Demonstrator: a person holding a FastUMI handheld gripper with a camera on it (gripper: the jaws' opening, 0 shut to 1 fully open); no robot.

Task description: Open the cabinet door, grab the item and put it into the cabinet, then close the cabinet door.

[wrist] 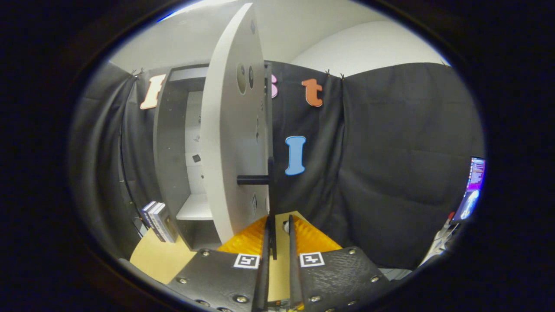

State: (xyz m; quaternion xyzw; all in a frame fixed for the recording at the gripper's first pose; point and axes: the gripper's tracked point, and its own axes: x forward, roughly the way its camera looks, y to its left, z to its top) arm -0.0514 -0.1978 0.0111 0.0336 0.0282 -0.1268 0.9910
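- The gripper [277, 225] points forward with its two fingers [265, 242] drawn close together, a thin gap between them and nothing held.
- Just ahead of the fingertips stands the lower edge of the cabinet door [234, 130], swung open toward the camera and seen almost edge-on.
- The door is a pale grey panel with a dark bar handle [253, 180] jutting out near its free edge, above the fingers.
- Beyond the door, the cabinet [173, 151] is grey, tall and open, with a pale back wall and a light shelf [196, 208] low inside.
- Beside the cabinet's base, to its left, a few books [158, 221], the item to put away, stand upright on the tan table [160, 258], well apart from the fingers.
- A lit screen [472, 190] sits far off to the right.
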